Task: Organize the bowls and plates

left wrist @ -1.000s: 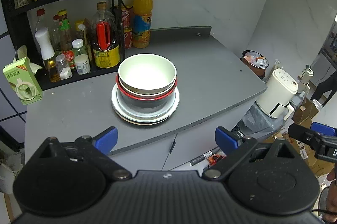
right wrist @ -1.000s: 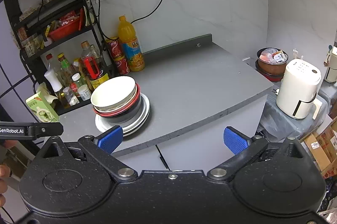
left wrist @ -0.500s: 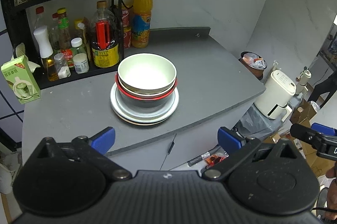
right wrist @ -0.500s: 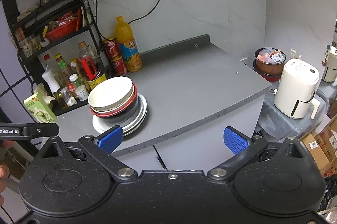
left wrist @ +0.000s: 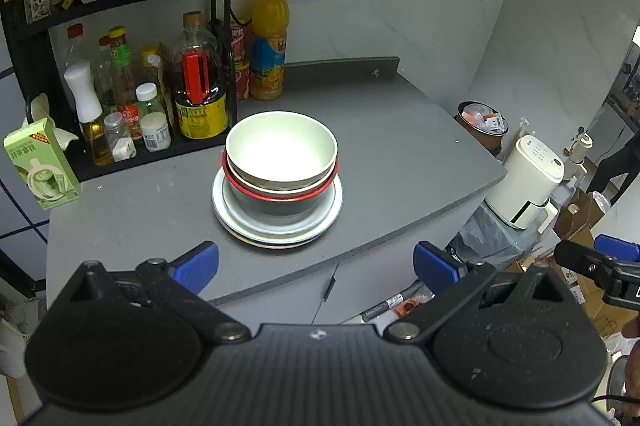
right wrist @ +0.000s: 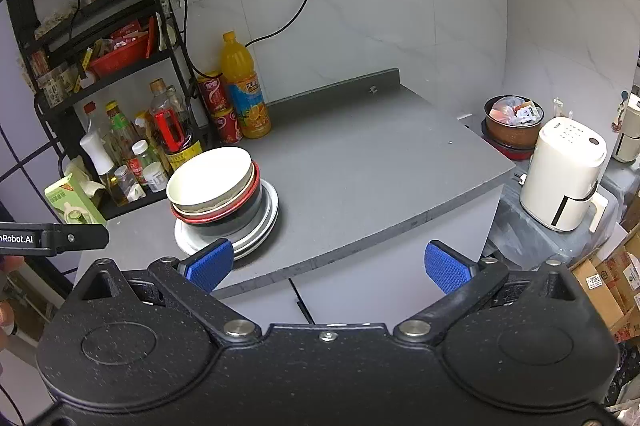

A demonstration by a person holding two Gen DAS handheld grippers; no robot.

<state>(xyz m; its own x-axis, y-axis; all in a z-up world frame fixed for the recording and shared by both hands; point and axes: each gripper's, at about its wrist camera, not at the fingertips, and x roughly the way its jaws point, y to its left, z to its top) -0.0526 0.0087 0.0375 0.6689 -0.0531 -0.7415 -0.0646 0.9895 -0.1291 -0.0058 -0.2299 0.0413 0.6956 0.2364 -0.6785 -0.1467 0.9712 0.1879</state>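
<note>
Left to right: a green drink carton [left wrist: 40,163] is standing at the counter's left end, beside a black rack [left wrist: 24,37] holding sauce bottles [left wrist: 200,85]. An orange juice bottle [left wrist: 269,41] is standing just right of the rack. The cream bowl [left wrist: 281,149] is sitting nested in a red-rimmed bowl [left wrist: 280,191], both stacked on white plates [left wrist: 276,230] mid-counter [left wrist: 400,145]. The left gripper [left wrist: 316,264] is hovering short of the counter edge, jaws spread wide, holding nothing. The right gripper [right wrist: 326,264] is hovering likewise, wide apart, empty. A white appliance [right wrist: 564,173] is standing off the counter, right.
</note>
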